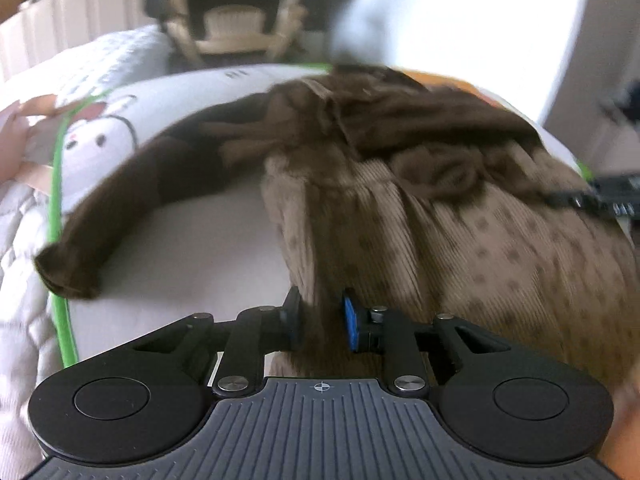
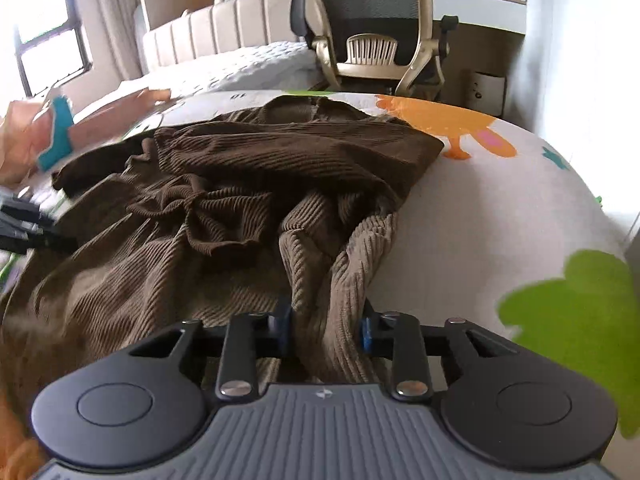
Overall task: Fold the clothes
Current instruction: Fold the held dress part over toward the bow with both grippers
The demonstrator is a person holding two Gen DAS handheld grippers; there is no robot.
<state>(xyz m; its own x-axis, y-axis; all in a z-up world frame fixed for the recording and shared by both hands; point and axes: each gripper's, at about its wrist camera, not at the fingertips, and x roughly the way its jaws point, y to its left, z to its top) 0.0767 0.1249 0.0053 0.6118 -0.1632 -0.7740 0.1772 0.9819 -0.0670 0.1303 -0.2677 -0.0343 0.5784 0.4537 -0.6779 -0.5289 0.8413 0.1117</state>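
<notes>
Folding barely begun: crumpled brown ribbed corduroy garment (image 2: 248,200) lies unfolded on cartoon-print bed cover (image 2: 500,208); left gripper (image 1: 322,322) and right gripper (image 2: 326,326) each pinch its hem.

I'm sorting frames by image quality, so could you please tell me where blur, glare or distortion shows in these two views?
Left wrist view: heavy motion blur over the brown garment and the chair, with blown-out white glare at upper right. Right wrist view: mostly sharp, the ribbed fabric clear, smear only at the left edge, window overexposed. Both show fisheye bending.
</notes>
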